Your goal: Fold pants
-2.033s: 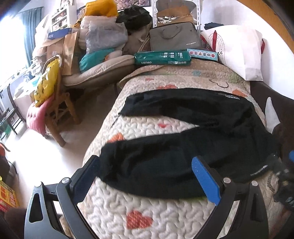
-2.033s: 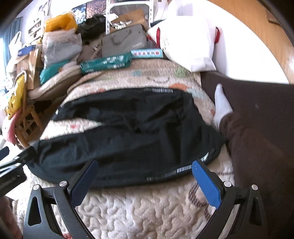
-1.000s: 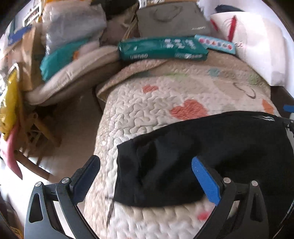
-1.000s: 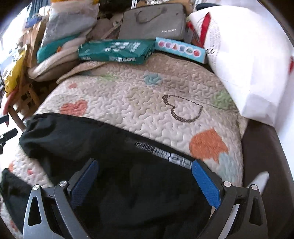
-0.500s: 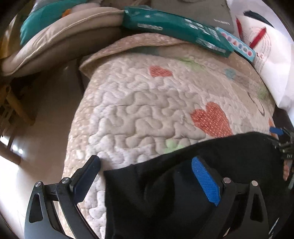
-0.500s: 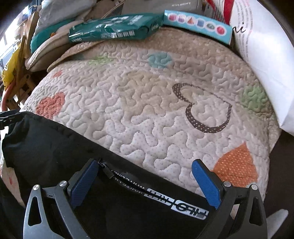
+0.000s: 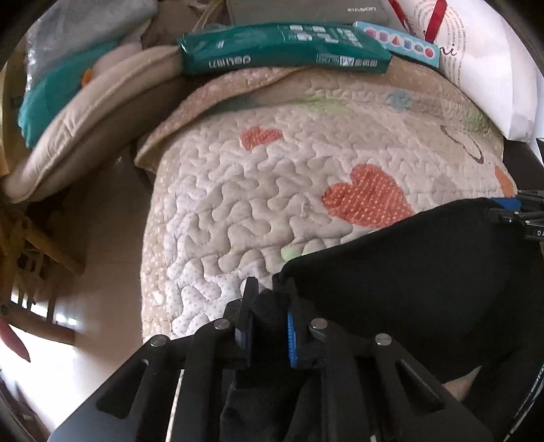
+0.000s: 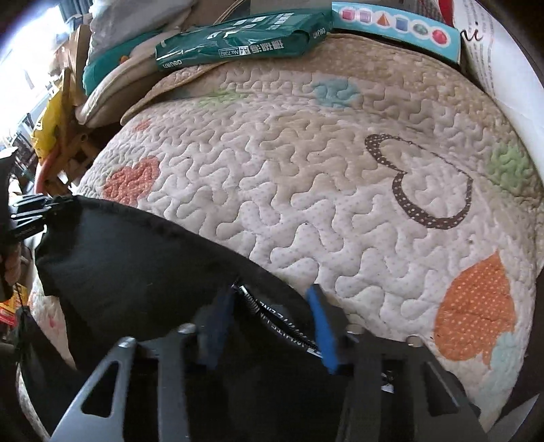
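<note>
- Far left of the quilt [image 7: 238, 204], a stack of beige cushions [image 7: 85, 115] and a teal bundle [image 7: 51, 98] sat off its edge, with a wooden chair frame [image 7: 30, 248] lower down (partly cut off by the view).
- The left gripper [image 7: 268, 306] had its jaws pressed together, pinching the left corner of the black pants [image 7: 425, 272], which lay across the near part of the quilt.
- At the quilt's far edge lay a green pack of paper [image 7: 282, 51], a light-blue box with coloured shapes [image 8: 394, 23] just to its right.
- The right gripper [image 8: 272, 319] was closing its jaws with the waistband of the pants between them (the pads blurred, so whether they pressed yet could not be told).
- A white printed bag [image 7: 486, 68] stood against the quilt's right side; nothing lay on the bare quilt beyond the pants.
</note>
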`<state>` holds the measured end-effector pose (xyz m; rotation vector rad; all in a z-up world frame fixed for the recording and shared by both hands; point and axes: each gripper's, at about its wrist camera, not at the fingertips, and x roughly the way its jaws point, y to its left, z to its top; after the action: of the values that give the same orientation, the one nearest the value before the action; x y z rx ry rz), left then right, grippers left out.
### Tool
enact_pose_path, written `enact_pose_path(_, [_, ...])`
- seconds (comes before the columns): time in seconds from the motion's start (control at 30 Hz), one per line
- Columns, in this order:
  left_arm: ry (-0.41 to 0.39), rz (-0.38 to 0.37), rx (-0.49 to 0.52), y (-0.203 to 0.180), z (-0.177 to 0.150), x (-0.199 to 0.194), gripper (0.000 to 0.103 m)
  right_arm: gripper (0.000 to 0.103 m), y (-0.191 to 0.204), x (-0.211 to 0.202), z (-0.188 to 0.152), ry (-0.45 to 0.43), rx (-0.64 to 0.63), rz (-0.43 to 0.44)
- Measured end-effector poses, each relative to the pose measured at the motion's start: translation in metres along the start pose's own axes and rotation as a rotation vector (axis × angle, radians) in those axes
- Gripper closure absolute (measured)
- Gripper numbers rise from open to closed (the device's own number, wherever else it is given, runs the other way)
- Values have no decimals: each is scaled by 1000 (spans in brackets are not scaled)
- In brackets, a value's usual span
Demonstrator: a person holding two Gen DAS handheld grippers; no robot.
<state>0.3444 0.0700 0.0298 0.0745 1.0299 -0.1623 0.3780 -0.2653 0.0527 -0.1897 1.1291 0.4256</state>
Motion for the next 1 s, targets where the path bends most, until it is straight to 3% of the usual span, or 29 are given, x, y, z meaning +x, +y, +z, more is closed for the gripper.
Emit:
enact_pose_path(0.03, [-9, 5, 3, -1, 1, -4, 89, 70, 1, -2, 0, 2, 3, 5])
enact_pose_path(0.1, [-20, 13, 11, -3, 2, -11, 89, 88, 0, -10, -2, -2, 21, 10])
enact_pose_path(0.3, [-56, 37, 21, -8, 1, -39, 89, 87, 8, -38, -5, -44, 35, -23])
enact_pose_path(0.43, [-72, 49, 27, -9, 0, -48, 89, 78, 11, -48, -3, -63, 38, -72])
enact_pose_path(0.47, [-68, 48, 30, -10, 1, -46, 89, 62, 12, -49, -2, -66, 32, -90])
enact_pose_path(0.5, [-60, 54, 31, -10, 2, -42, 89, 36, 13, -49, -1, -63, 19, -117])
enact_pose_path(0.57, [-45, 74, 35, -10, 2, -31, 89, 17, 13, -45, 2, -61, -3, -146])
enact_pose_path(0.8, [4, 95, 33, -7, 1, 6, 89, 19, 8, 1, 16, 21, -65, -116])
enact_pose_path(0.87, [12, 103, 39, -8, 0, 13, 89, 26, 9, 15, 16, 60, -83, -79])
enact_pose_path(0.9, [10, 107, 42, -9, 0, 14, 89, 36, 9, 18, 16, 68, -81, -59])
enact_pose_path(0.93, [8, 110, 44, -10, 0, 13, 89, 49, 11, 16, 16, 64, -87, -43])
enact_pose_path(0.97, [3, 111, 43, -10, 1, 11, 89, 72, 13, 12, 15, 64, -88, -4])
enact_pose_path(1.0, [-3, 113, 40, -10, 1, 8, 89, 85, 13, 7, 15, 62, -73, 20])
